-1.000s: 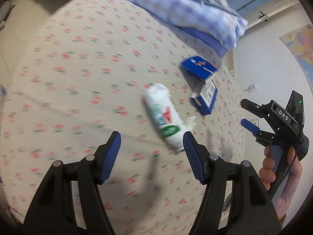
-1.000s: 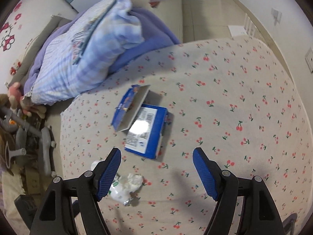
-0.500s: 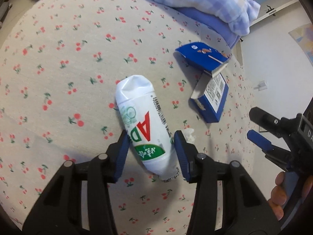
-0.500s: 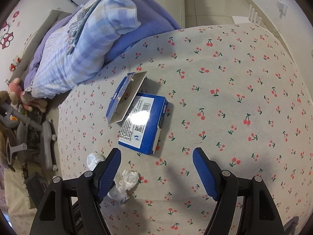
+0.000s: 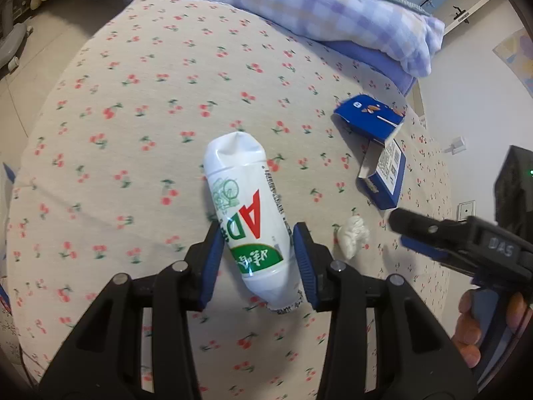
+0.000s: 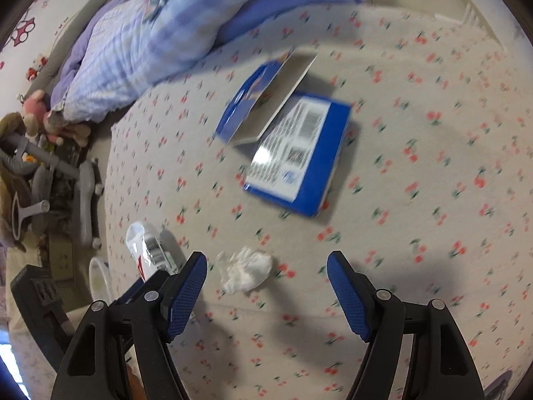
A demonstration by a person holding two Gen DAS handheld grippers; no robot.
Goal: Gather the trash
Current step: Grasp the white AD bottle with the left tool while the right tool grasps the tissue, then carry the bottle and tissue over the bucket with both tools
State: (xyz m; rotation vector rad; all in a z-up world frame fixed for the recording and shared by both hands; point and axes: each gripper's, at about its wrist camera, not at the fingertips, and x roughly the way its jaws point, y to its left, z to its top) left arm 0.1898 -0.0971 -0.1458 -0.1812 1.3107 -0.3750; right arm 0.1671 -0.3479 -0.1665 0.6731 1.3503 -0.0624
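Note:
A white plastic bottle with red and green print lies on the cherry-print bedsheet. My left gripper is shut on the bottle's lower part, both blue pads against its sides. The bottle also shows in the right wrist view. A crumpled white tissue lies just ahead of my open, empty right gripper, which also shows in the left wrist view. An opened blue cardboard box lies beyond the tissue; it also shows in the left wrist view.
A blue checked quilt is piled at the head of the bed. In the right wrist view, soft toys and a grey frame stand on the floor beyond the bed's left edge.
My left gripper has moved in over the bottle and closed on it. My right gripper has moved forward and down toward the tissue, still open.

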